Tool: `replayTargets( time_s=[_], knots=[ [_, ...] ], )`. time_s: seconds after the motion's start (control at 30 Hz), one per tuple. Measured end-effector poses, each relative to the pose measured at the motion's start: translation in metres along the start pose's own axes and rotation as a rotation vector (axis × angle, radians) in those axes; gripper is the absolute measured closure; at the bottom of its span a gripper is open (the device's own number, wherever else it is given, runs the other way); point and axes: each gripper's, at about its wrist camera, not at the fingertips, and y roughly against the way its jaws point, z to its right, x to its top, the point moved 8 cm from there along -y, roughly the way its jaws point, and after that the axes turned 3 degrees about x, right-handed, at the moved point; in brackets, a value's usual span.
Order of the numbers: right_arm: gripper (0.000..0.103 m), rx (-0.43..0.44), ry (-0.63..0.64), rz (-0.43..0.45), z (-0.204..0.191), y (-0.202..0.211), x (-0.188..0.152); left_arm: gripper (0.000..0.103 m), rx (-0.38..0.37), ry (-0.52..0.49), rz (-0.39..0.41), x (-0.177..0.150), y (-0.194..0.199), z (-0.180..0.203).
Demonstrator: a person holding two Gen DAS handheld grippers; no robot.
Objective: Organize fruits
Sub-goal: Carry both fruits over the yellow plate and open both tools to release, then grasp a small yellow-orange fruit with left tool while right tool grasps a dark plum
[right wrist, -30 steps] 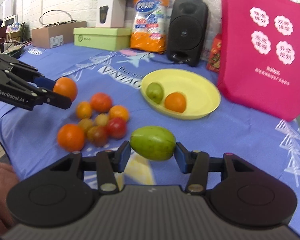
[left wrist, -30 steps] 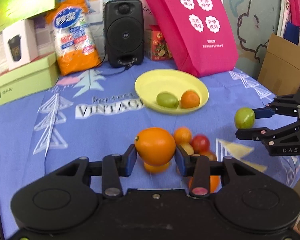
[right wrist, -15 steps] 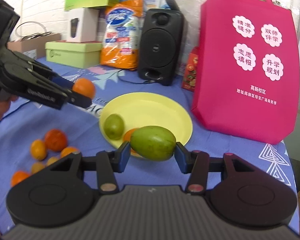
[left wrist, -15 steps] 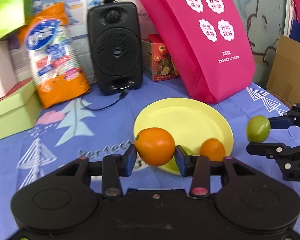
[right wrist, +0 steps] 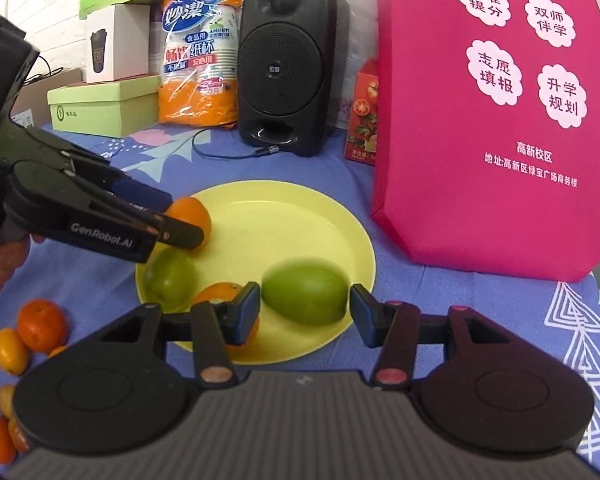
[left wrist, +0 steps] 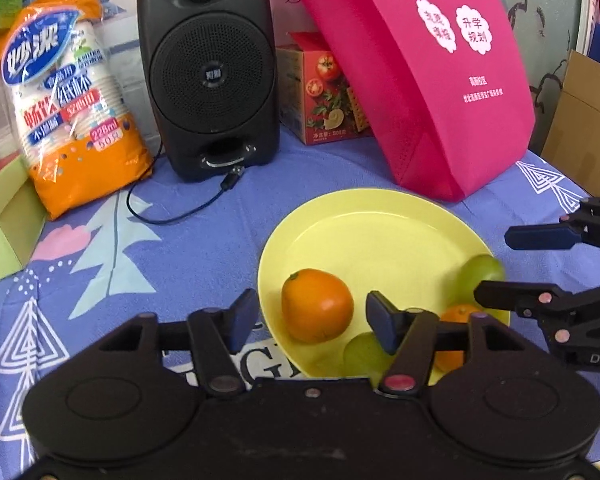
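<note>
Left gripper (left wrist: 312,316) open, jaws spread wide either side of the big orange (left wrist: 317,305), clear gaps both sides, orange sitting on the near-left part of the yellow plate (left wrist: 360,232). Right gripper (right wrist: 304,312) also open, pads apart from the green fruit (right wrist: 305,293), which looks blurred in both views and lies on the near-right part of the plate, close to the rim. Also on the plate, near edge: a second green fruit (right wrist: 170,276) and a small orange (right wrist: 220,294) partly hidden behind the right gripper's left finger. Remaining loose fruit, oranges and small yellow-orange ones (right wrist: 40,324), sit on the blue tablecloth (left wrist: 204,240) off to the left of the plate, near edge of the right wrist view. Judgement: both drops done, more fruit left to move. Risks: round fruit on a shallow plate, the green one near the rim could roll off if a finger clips it on pull-back; the left gripper's fingers hang just beside the big orange and over the second green fruit, so a sideways exit could knock either. The two grippers are close over the same plate and could collide. Farther back: black speaker (left wrist: 208,68) with its cable, orange paper-cup pack (left wrist: 68,92), pink bag (left wrist: 420,72), tomato-print box (left wrist: 324,92).
</note>
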Motion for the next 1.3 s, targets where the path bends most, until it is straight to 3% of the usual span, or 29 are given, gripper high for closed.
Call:
replayTargets(
  time_s=[0.37,0.9,1.13,1.3],
  knots=[
    [0.049,0.005,0.020,0.052,-0.012,0.042,-0.005,0.040,0.059,-0.026,0.071,-0.018,0.068,-0.003],
    [0.047,0.135,0.087,-0.039,-0.080,0.098,-0.084,0.040,0.128,0.101,0.045,-0.119,0.165,-0.010],
    [0.047,0.181,0.119,-0.062,-0.107,0.103,-0.098,0.040,0.111,0.113,-0.003,-0.151,0.168,0.001],
    [0.047,0.206,0.156,-0.069,-0.118,0.107,-0.100,0.040,0.093,0.103,-0.024,-0.157,0.158,0.012]
  ],
)
